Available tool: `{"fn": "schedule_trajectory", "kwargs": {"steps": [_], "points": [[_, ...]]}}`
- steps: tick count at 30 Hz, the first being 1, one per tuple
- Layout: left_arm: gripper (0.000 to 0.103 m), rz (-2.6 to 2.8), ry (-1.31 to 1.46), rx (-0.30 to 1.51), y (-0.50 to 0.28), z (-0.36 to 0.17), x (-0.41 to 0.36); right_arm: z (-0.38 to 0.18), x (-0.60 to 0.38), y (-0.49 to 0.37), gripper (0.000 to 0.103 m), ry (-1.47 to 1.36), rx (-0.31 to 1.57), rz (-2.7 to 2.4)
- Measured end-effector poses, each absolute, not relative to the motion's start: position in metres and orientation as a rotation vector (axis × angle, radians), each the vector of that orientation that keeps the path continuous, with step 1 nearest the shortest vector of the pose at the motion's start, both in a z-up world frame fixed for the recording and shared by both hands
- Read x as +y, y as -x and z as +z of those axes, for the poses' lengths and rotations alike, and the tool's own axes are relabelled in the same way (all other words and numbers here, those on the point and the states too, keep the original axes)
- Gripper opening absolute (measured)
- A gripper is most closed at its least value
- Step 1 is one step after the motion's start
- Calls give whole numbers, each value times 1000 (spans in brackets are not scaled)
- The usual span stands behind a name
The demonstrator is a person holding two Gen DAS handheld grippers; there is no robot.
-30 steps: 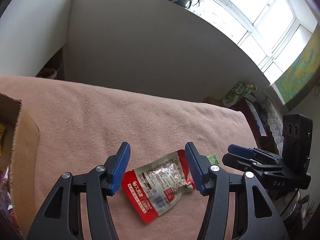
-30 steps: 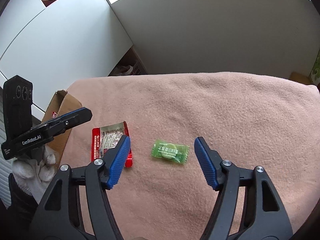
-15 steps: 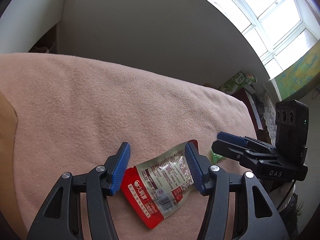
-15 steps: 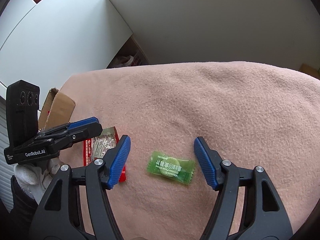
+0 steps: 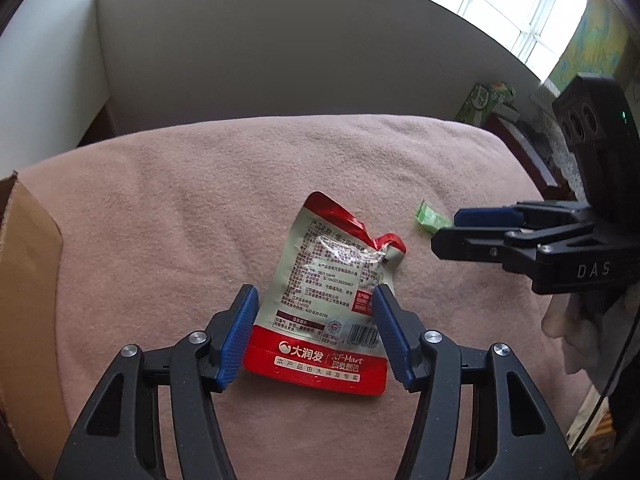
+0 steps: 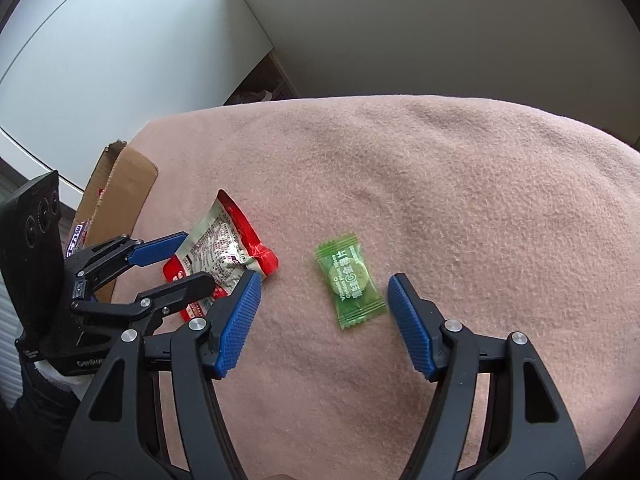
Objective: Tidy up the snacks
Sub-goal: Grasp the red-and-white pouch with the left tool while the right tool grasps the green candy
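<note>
Straddling the red snack pouch on the pink blanket, the left gripper stands spread wide, its pads seemingly just beside the pouch edges. The right gripper, likewise parted, frames the green candy untouched.

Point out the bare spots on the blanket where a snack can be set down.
The pink blanket lies bare beyond and to the right of the green candy, up to its far edge. Another bare patch sits between the cardboard box and the red pouch. It is crowded around the pouch and candy, where the left gripper and right gripper straddle them.
</note>
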State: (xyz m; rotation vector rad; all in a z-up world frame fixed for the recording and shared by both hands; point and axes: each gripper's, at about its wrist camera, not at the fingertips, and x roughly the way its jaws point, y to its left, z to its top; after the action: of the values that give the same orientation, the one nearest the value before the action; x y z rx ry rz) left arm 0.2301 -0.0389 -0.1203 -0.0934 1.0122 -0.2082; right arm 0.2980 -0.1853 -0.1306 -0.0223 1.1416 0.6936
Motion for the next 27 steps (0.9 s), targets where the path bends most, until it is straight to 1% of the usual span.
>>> {"fn": "schedule_trajectory", "kwargs": {"steps": [2,5,10,16,21,22,23,27], "points": [[65,-205,35,1010,-229,-121,-48,-131,-181,-298,69,56,1130,679],[72,-188,-11,1010,-231,-124,-57,-132,-174,-296,65,115,1118,668],[77,-162,-72,1011,-239,-129,-71,-135,-158,-294,62,183,1097,651],[80,-164,-98,1001,-241,-131,-74,-137,-155,-291,62,217,1084,651],[78,-160,-128,969,-230,-131,-73,-142,-135,-286,62,262,1073,630],[77,-162,-138,960,-228,-131,-73,-143,-132,-285,59,283,1067,624],[77,-165,-141,954,-227,-131,-73,-144,-129,-283,52,309,1059,608],[74,-174,-146,948,-226,-130,-71,-144,-122,-279,42,349,1054,589]]}}
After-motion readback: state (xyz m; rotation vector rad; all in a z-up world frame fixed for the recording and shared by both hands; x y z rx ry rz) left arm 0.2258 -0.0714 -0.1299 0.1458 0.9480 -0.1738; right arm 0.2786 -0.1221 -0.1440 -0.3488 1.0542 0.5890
